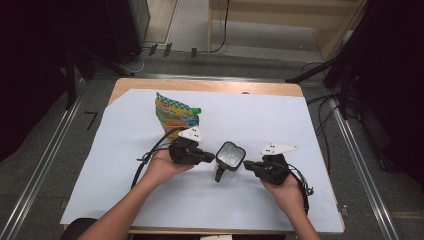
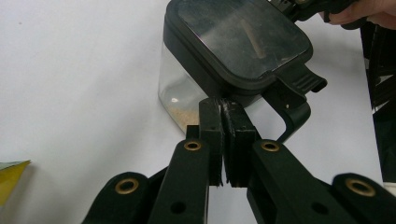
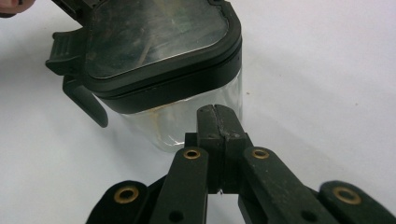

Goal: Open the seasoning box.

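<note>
Both claws are clenched on nothing: left gripper point(image 2: 223, 109) and right gripper point(image 3: 217, 114), matte black jaws pressed flat together, flank the clear square-sided jar point(image 1: 230, 155) with its glossy black hinged lid, near the table's point(image 1: 125, 85) front edge. A crinkly yellow pouch point(image 1: 175, 115) stands toward the back-left.

The jar point(image 1: 230, 155) stood on the table point(image 1: 280, 90) between the left gripper point(image 1: 212, 157) and the right gripper point(image 1: 249, 165). The bag point(image 1: 175, 116) stood behind the left gripper, farther from the person.
</note>
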### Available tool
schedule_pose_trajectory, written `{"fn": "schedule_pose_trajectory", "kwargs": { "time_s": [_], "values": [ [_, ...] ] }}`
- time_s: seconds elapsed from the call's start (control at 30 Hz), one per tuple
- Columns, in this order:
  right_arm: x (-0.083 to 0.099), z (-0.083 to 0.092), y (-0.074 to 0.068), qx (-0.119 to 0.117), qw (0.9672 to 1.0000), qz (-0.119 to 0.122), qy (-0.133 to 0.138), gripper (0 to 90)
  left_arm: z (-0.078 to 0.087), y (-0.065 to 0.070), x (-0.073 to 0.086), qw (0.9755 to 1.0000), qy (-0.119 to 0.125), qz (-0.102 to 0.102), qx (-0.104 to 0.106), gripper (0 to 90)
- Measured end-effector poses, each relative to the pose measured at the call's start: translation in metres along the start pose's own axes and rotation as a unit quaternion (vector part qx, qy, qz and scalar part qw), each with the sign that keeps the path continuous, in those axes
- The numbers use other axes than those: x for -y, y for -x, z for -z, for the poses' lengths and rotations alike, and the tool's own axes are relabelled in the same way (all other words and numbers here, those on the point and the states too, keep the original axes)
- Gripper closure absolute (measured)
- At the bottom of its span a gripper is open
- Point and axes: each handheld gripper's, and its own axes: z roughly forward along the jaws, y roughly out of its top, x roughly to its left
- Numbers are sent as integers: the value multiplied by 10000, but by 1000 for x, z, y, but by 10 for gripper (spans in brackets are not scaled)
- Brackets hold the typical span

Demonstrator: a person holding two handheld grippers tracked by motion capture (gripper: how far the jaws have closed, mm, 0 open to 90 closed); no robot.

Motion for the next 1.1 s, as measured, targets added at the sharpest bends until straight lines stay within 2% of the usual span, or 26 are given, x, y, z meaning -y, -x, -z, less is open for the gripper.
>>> {"fn": "schedule_pose_trajectory", "kwargs": {
  "time_s": [0.3, 0.4, 0.6, 0.73, 0.93, 1.1],
  "values": [
    [-5, -8, 7, 121, 9999, -43, 27, 900, -3, 1, 2, 9999, -17, 25, 127, 887],
    [-6, -11, 8, 163, 9998, -51, 32, 900, -5, 3, 2, 9998, -69, -40, 167, 876],
    [-9, -17, 12, 217, 9996, -155, 96, 900, -6, 4, 2, 9997, -63, -22, 233, 869],
    [-11, -23, 14, 281, 9996, -60, 4, 900, -8, 5, 1, 9995, -83, -61, 288, 870],
    [-19, -32, 17, 259, 9996, -69, 94, 900, -12, 11, -1, 9989, -71, -166, 428, 871],
    [-22, -30, 19, 252, 9996, -69, 139, 900, -6, 7, 0, 9990, 5, -83, 431, 864]
  ]
}}
